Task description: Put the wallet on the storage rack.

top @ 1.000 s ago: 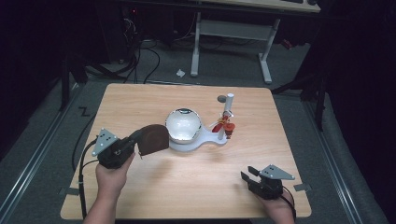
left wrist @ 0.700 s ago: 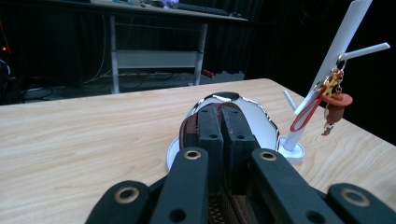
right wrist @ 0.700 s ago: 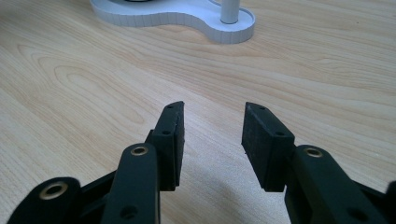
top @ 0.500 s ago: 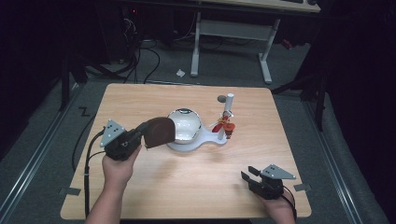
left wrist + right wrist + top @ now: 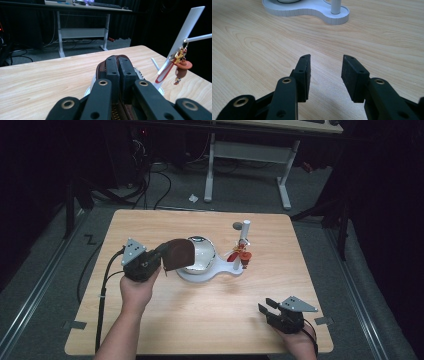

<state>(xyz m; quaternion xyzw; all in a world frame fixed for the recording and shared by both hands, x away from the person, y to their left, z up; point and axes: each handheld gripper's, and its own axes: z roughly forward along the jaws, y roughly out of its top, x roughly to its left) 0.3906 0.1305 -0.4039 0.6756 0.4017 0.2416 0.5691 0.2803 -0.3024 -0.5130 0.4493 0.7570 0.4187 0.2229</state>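
Note:
A white stand (image 5: 210,273) sits mid-table with a shiny white dome (image 5: 204,251) on it and a slim white post (image 5: 245,233). A small red and orange charm (image 5: 243,256) hangs from the post. My left gripper (image 5: 159,257) is shut on a brown rounded piece (image 5: 178,254), holding it against the dome's left side and partly covering it. In the left gripper view the shut jaws pinch the brown stitched edge (image 5: 100,68), with the charm (image 5: 182,68) at the right. My right gripper (image 5: 267,307) rests open near the front right corner, its jaws (image 5: 325,66) empty above bare wood.
The wooden table (image 5: 150,225) has free room at the back, the left and the front middle. Each gripper trails a cable off the table. Beyond the far edge stands a white desk frame (image 5: 247,155) over a dark floor with cables.
My left gripper has carried the brown piece rightward until it overlaps the white dome. The right gripper has stayed where it was, open.

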